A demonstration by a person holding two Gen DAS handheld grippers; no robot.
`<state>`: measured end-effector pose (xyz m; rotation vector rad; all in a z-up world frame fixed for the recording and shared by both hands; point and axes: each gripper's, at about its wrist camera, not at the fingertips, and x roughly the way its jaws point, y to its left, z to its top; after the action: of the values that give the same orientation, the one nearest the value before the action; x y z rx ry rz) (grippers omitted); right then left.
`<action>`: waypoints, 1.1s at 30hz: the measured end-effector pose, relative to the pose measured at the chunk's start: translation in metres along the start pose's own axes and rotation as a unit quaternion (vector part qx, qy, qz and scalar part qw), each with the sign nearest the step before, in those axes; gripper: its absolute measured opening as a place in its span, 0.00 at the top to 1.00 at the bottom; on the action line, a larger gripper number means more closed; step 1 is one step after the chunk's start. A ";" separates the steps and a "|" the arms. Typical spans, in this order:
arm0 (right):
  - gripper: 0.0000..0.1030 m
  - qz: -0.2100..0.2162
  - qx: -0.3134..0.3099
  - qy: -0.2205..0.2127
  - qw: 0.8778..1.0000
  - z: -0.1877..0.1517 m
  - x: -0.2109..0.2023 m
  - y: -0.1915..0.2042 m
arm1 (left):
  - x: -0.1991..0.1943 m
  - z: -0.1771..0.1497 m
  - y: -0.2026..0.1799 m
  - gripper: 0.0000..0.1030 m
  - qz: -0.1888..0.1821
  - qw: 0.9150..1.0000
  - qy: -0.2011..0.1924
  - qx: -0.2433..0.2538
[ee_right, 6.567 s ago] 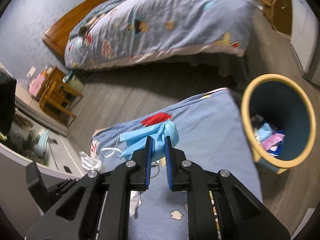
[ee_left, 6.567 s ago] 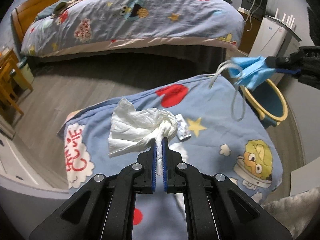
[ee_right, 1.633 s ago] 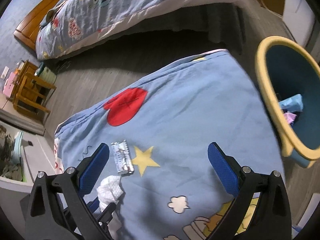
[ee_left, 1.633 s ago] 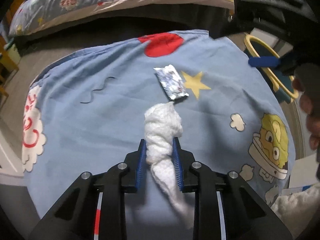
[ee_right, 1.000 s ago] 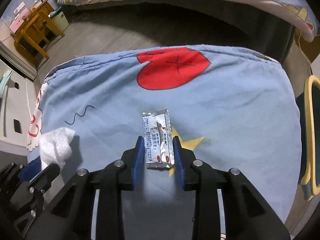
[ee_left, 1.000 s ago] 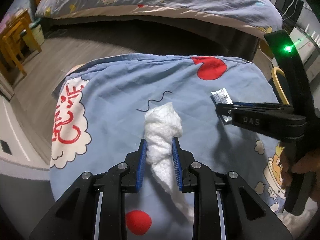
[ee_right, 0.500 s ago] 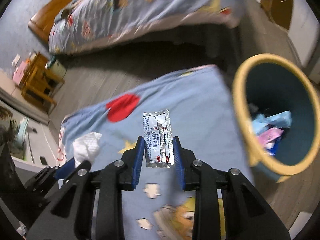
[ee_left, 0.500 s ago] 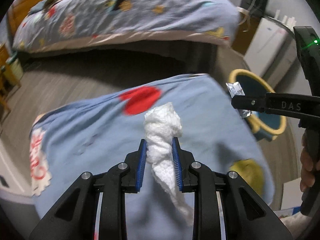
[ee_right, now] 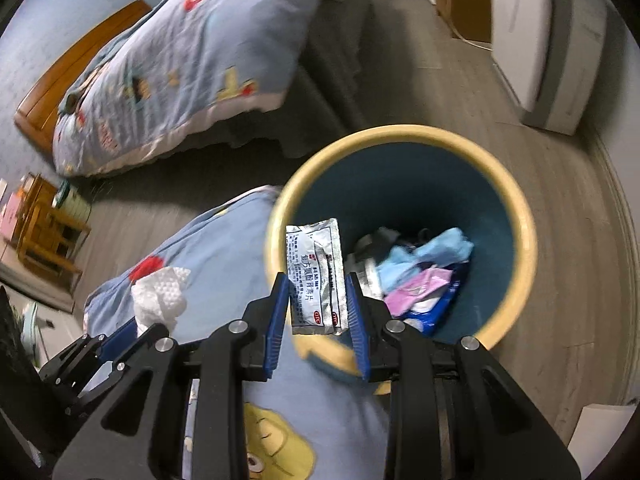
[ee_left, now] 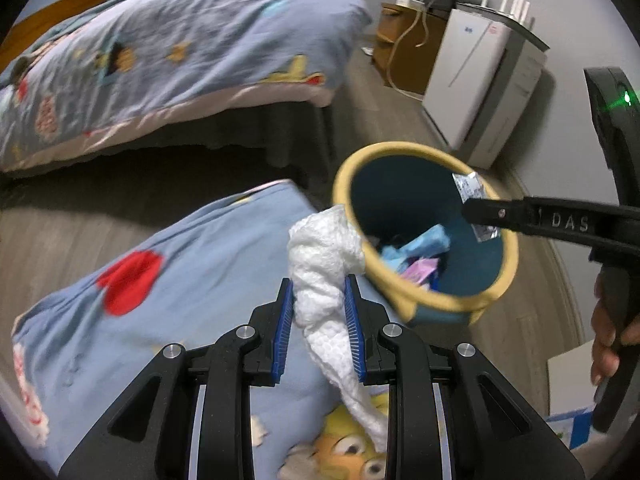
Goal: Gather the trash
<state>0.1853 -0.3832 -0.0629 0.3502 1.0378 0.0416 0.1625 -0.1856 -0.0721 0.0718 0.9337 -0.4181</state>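
Dim, cool indoor light; soft shadow under the cartoon-print blue quilted bed (ee_left: 172, 60). Strong fisheye bending, black vignette corners. Motion blur smears background and the yellow-rimmed blue plastic bin (ee_right: 520, 240); tools sharp.

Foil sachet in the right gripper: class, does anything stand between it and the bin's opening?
Nothing visible does. The foil sachet, clamped in the right gripper, hangs over the near rim of the open bin. Only trash already inside, a blue mask and pink wrapper, lies below.
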 end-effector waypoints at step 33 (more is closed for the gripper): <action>0.17 -0.059 -0.043 -0.062 0.995 -0.037 -0.112 -0.061 | -0.062 0.008 -0.047 0.08 0.000 0.999 -0.022 0.038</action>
<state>0.0886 -0.4533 -0.0049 0.2103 0.9298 -0.0413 0.1185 -0.2113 -0.0120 0.1311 0.8744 -0.4541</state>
